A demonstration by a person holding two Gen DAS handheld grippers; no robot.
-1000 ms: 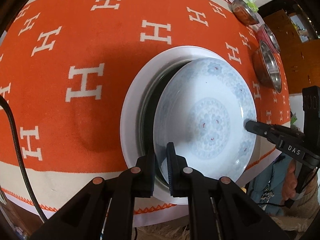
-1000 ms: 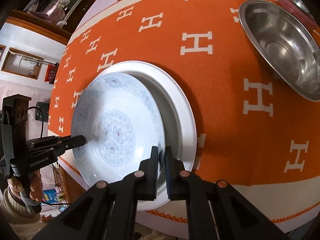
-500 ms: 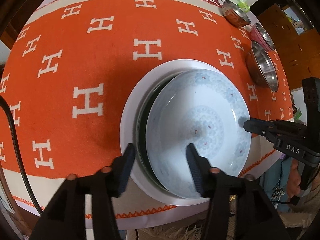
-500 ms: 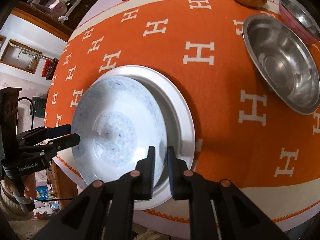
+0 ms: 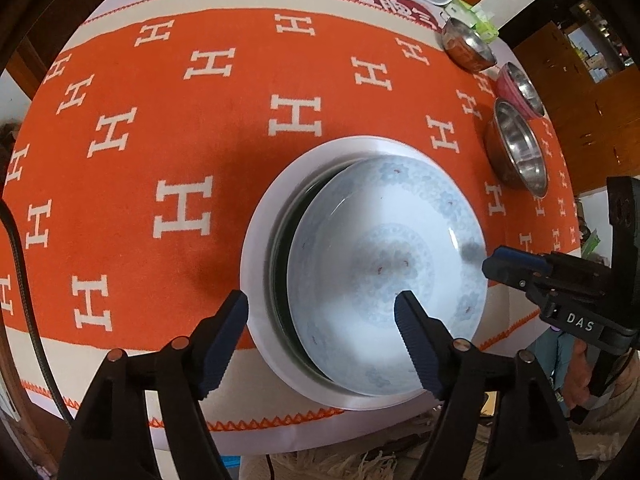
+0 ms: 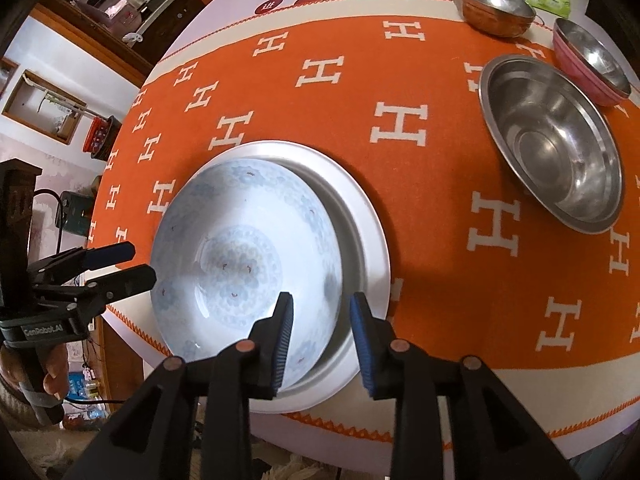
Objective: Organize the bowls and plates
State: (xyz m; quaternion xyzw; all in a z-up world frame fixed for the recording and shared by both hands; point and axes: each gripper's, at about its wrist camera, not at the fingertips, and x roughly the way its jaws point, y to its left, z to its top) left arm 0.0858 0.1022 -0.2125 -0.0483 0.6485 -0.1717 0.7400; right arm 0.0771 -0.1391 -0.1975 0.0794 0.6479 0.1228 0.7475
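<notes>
A pale blue patterned plate (image 5: 384, 272) lies off-centre inside a larger white plate (image 5: 260, 248) on the orange cloth near the table's front edge. It also shows in the right wrist view (image 6: 240, 248), on the white plate (image 6: 372, 240). My left gripper (image 5: 322, 330) is open, its fingers straddling the near rims of both plates, holding nothing. My right gripper (image 6: 320, 328) is open above the blue plate's near right rim, holding nothing. Each gripper shows in the other's view: the right one (image 5: 516, 264), the left one (image 6: 120, 264).
A large steel bowl (image 6: 556, 140), a pink-sided steel bowl (image 6: 592, 64) and a copper-sided steel bowl (image 6: 496, 4) stand at the table's right and back. They also show in the left wrist view (image 5: 516, 152). Clutter lines the back edge.
Both grippers have opened and let go of the blue plate's rim. The plate has settled down into the white plate. Both grippers have drawn back and up a little.
</notes>
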